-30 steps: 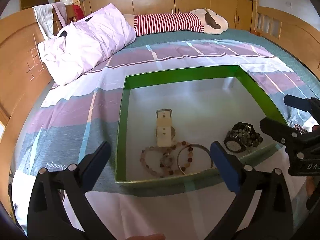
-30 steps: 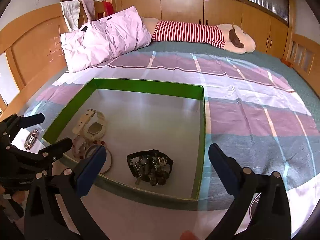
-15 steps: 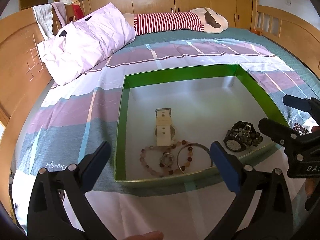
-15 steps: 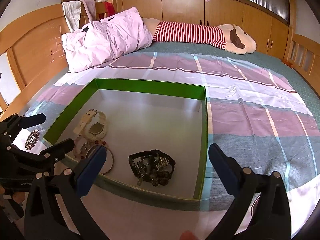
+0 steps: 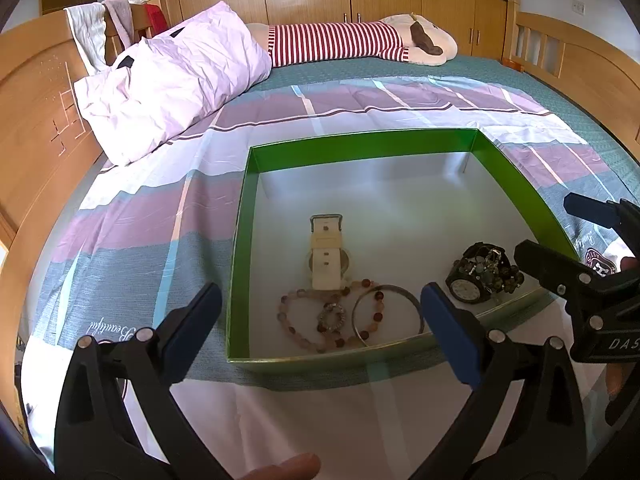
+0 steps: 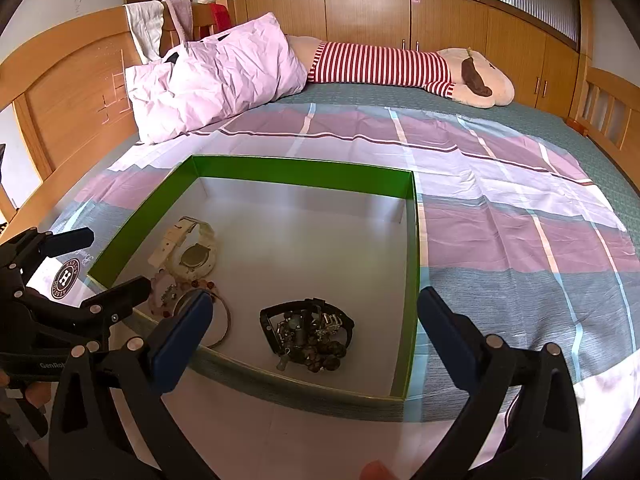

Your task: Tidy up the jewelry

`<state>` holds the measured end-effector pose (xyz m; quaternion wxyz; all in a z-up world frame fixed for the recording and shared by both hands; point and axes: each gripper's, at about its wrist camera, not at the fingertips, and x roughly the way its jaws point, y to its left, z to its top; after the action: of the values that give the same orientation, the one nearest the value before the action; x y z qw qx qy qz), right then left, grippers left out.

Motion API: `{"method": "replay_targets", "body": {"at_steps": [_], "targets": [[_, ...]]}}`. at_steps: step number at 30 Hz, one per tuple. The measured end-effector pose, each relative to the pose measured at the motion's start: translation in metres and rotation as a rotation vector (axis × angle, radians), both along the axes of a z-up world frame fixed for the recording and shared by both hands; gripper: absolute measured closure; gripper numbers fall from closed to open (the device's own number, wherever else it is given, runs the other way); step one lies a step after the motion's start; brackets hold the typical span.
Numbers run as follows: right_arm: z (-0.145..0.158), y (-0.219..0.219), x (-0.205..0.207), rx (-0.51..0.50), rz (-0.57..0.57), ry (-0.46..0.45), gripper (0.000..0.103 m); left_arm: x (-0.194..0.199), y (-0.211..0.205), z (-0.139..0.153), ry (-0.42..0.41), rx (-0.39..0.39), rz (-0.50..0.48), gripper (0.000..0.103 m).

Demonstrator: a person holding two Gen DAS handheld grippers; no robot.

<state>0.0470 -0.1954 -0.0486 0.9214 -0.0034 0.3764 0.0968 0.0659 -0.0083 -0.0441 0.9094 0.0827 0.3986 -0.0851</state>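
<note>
beaded bracelet, metal bangle in glossy green box

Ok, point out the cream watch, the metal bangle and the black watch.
cream watch [image 5: 325, 248], left wrist view, on its strap.
metal bangle [image 5: 412, 303], left wrist view, on its right rim.
black watch [image 6: 269, 322], right wrist view, on its black strap.

"DAS" on the right tool, "GenRo" on the left tool, "Beautiful" upside down on the bedsheet
</note>
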Motion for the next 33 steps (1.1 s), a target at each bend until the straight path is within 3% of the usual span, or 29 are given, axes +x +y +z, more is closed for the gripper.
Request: {"method": "replay_targets", "body": {"at_steps": [33], "targets": [[-0.0015, 0.0015, -0.0004, 0.001, 0.001, 0.001, 0.001, -0.0009, -0.0038, -0.0018, 0.01, 0.003, 0.009, 0.002]]}}
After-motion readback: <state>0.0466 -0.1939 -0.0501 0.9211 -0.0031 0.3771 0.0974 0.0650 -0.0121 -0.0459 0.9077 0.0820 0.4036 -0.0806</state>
